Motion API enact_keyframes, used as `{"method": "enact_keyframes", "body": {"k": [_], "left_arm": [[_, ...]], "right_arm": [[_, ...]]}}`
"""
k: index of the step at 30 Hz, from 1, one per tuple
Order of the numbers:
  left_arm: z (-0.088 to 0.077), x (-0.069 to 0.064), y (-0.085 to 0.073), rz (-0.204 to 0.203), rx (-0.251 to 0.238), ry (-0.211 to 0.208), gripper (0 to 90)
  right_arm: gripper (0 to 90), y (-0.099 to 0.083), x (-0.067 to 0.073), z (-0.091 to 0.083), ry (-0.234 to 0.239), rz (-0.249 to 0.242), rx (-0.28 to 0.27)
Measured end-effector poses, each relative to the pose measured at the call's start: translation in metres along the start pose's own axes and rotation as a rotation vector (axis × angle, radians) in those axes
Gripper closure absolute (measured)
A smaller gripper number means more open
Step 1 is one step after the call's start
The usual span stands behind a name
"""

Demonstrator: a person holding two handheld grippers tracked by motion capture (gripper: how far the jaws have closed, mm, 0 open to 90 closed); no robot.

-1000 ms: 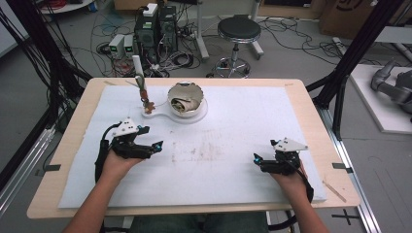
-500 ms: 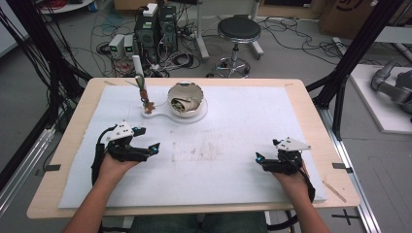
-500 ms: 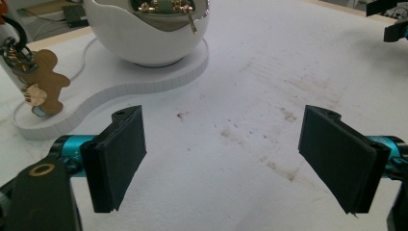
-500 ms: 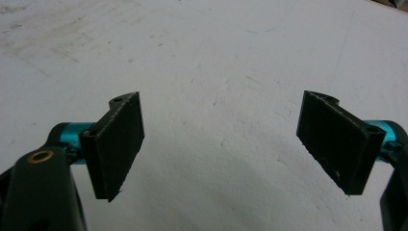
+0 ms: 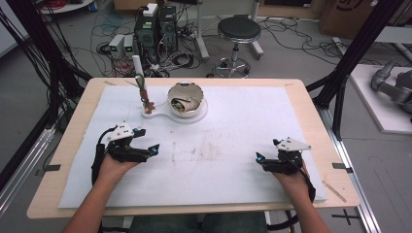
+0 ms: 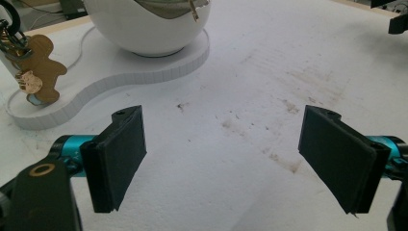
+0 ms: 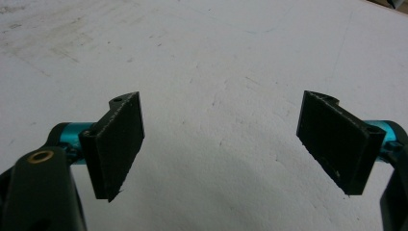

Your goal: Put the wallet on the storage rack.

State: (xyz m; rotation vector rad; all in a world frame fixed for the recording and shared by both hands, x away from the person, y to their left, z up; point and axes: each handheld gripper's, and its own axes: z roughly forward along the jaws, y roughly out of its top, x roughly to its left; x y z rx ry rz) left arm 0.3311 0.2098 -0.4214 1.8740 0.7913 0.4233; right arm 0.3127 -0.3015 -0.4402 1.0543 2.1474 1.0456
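The left gripper [image 5: 145, 148] rests low over the white mat [image 5: 252, 121], its jaws spread wide with nothing between them; in the left gripper view the two black pads [image 6: 120, 156] frame bare, lightly stained mat. The right gripper [image 5: 265, 160] sits near the mat's front right part, jaws equally wide and empty, well apart from the left one. Between the two lies an open stretch of mat with a faint brownish smudge [image 5: 204, 150].

Ahead of the left gripper, toward the far edge, a white bowl [image 5: 187, 97] stands on a flat white base [image 5: 172, 116] that narrows into a smaller lobe. On that lobe a thin post [image 5: 141, 82] rises, and a small gingerbread-figure keyring [image 6: 41, 72] hangs by it. The bowl holds something crumpled that I cannot make out. The base is near the left gripper but not touching.

The mat covers most of a wooden table [image 5: 316, 111]. Beyond it are a black stool [image 5: 238, 31], computer boxes [image 5: 155, 26] and tangled cables on a grey floor.
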Motion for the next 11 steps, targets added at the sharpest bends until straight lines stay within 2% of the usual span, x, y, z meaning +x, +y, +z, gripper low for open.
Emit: {"method": "enact_keyframes", "body": {"k": [6, 11], "left_arm": [[0.0027, -0.0005, -0.0012, 0.009, 0.022, -0.003, 16.8], [0.0036, -0.0001, -0.0019, 0.001, 0.032, -0.002, 16.8]], "right_arm": [[17.1, -0.0006, -0.0007, 0.0003, 0.001, 0.003, -0.002], [17.1, -0.0003, 0.0003, 0.0003, 0.001, -0.005, 0.001]]}}
